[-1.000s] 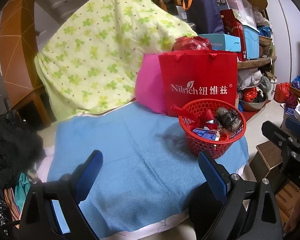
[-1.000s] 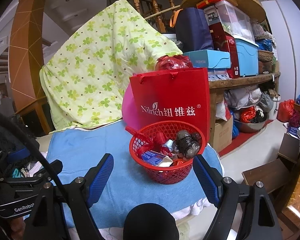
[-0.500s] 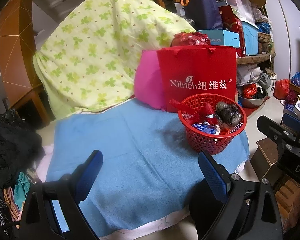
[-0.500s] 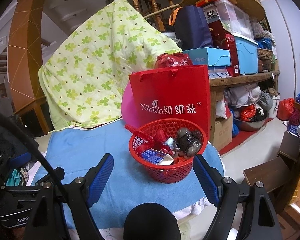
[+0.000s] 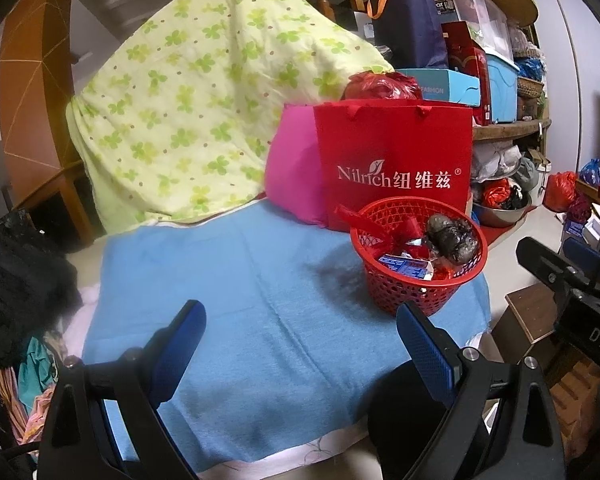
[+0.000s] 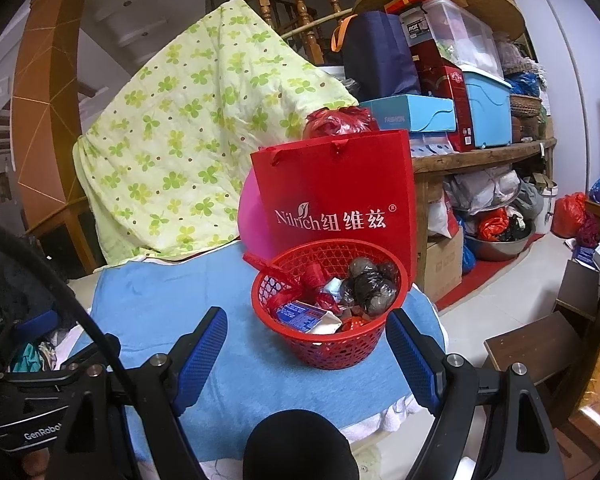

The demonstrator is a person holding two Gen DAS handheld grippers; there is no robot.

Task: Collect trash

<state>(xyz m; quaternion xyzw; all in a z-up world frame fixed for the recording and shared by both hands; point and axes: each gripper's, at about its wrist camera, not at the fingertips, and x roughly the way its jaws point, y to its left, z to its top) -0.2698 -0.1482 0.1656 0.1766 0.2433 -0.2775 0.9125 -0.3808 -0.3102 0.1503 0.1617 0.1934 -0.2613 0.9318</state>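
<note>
- On the blue towel [image 5: 260, 300] sits my target, the red mesh basket [image 6: 332, 344], over at the towel's right end, upright, with nothing gripping it.
- Inside it I see a crumpled dark plastic bag [image 6: 370, 284], a blue printed carton [image 6: 300, 316] and red wrappers [image 6: 314, 276].
- My right gripper [image 6: 306, 338] is level and pointed straight at the basket, fingers spread wide and empty, the basket framed between the two blue pads.
- My left gripper [image 5: 300, 332] hovers over bare towel to the basket's left, fingers also wide apart, holding nothing; its right pad [image 5: 424, 344] shows just below the basket.
- Just behind the basket stands the red Nilrich gift bag [image 6: 336, 200], a pink cushion [image 5: 292, 176] beside it.
- A green clover-print quilt [image 5: 204, 104] is draped behind.
</note>
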